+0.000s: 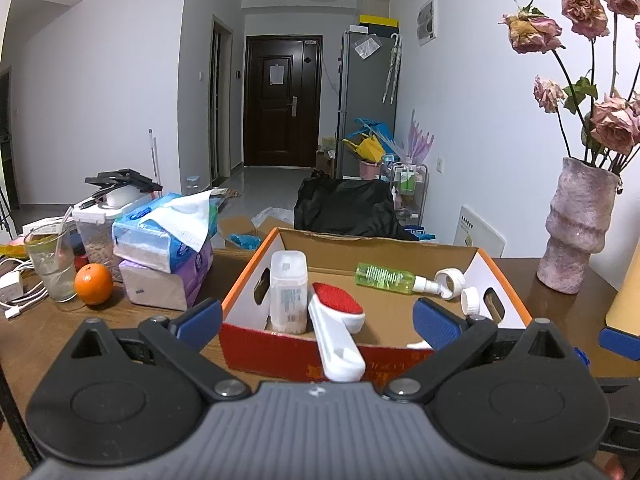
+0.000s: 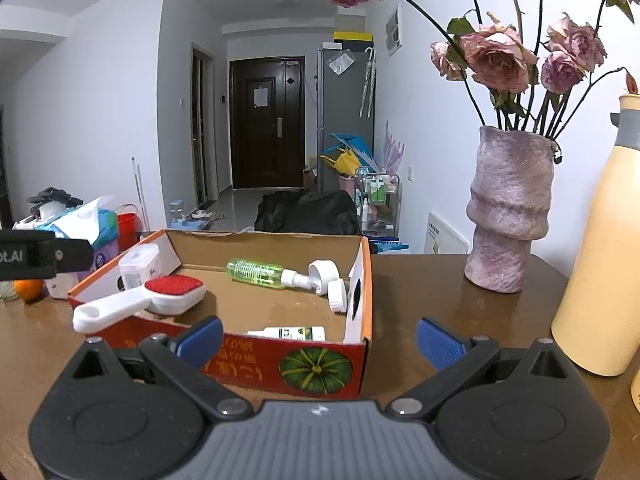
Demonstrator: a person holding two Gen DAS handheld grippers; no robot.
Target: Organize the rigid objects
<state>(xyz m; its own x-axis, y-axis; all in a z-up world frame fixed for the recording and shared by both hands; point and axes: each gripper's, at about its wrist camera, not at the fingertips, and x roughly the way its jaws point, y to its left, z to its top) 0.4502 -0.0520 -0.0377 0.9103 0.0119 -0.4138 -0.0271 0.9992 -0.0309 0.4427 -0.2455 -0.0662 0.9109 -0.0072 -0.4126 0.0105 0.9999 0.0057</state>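
Both claws hang spread wide and empty over the brown desk (image 2: 440, 292), each facing the open cardboard box (image 1: 256, 356).

In the left wrist view the left claw (image 1: 318, 318) sits at 6 o'clock of the box, its blue pads apart on either side of the near wall. Inside the box, a white lint brush (image 1: 336, 320) with a red pad leans over the near wall, its handle poking out past the rim. Touching it at 9 o'clock stands a white canister (image 1: 288, 292), upright. Toward 1 o'clock a green bottle (image 1: 386, 278) lies on its side, its white cap (image 1: 450, 282) flipped open, and a small white jar (image 1: 470, 300) rests just beside it.

The right wrist view shows the right claw (image 2: 319, 342) released, near the box's right front corner. A small white tube (image 2: 288, 333) lies against the near wall; its label is too blurred to read. At 2 o'clock stands a pink vase (image 2: 508, 208) of dried roses, and at 3 o'clock a tall yellow flask (image 2: 600, 240).

At 9 o'clock of the box, an orange (image 1: 93, 284) sits beside tissue packs (image 1: 168, 256).
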